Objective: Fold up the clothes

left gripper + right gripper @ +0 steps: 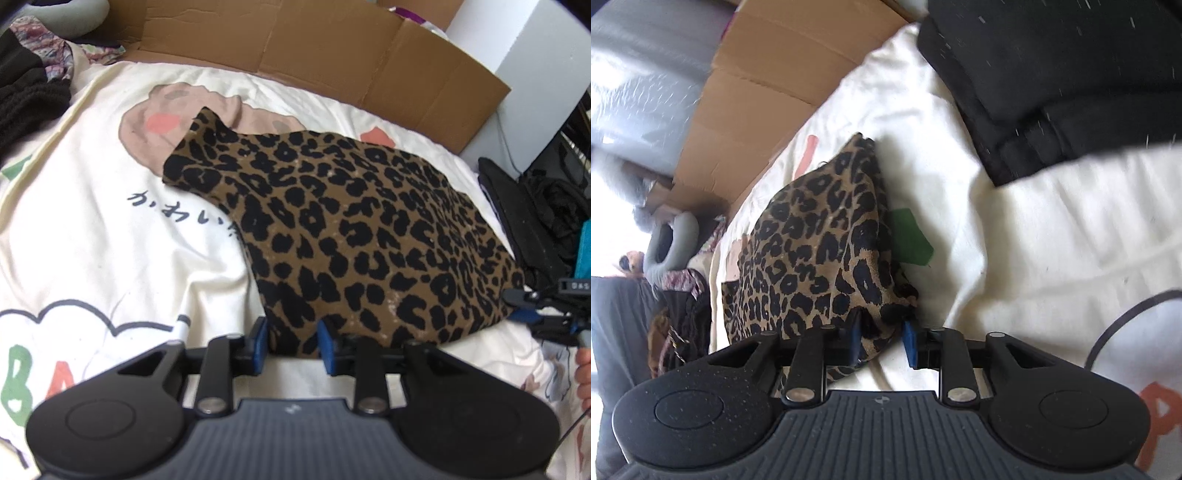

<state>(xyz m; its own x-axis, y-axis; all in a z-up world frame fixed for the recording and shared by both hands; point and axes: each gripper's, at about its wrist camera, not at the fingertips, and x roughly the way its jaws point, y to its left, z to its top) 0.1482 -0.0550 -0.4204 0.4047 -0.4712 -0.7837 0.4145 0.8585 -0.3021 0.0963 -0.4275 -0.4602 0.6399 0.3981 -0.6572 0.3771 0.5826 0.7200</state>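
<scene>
While both grippers sit low over the bed, the scene reads like this:

Left gripper (291,347): it points forward and nearly level, just above the sheet; its two blue pads stand a little apart with the near edge of the leopard cloth (362,236) bunched between them, so it holds this cloth.

Right gripper (881,339): it is also low and it looks along the cloth from the other corner; a fold of the leopard cloth (820,251) passes between its blue fingers (855,341), but the gap stays rather wide, and I cannot tell if it pinches firmly.

Hand: a small part of a hand (583,373) shows at the right edge of the left view, behind the other gripper.

Cloth, place: it lies on the white printed sheet (110,240), in the middle of the bed, near the cardboard (332,48).

Cloth, direction: in the left view its long axis runs from the near right side to the far left, and a narrow corner points away to the far left.

Beside it: black folded clothes (1052,81) lie on the sheet, apart from the cloth.
</scene>
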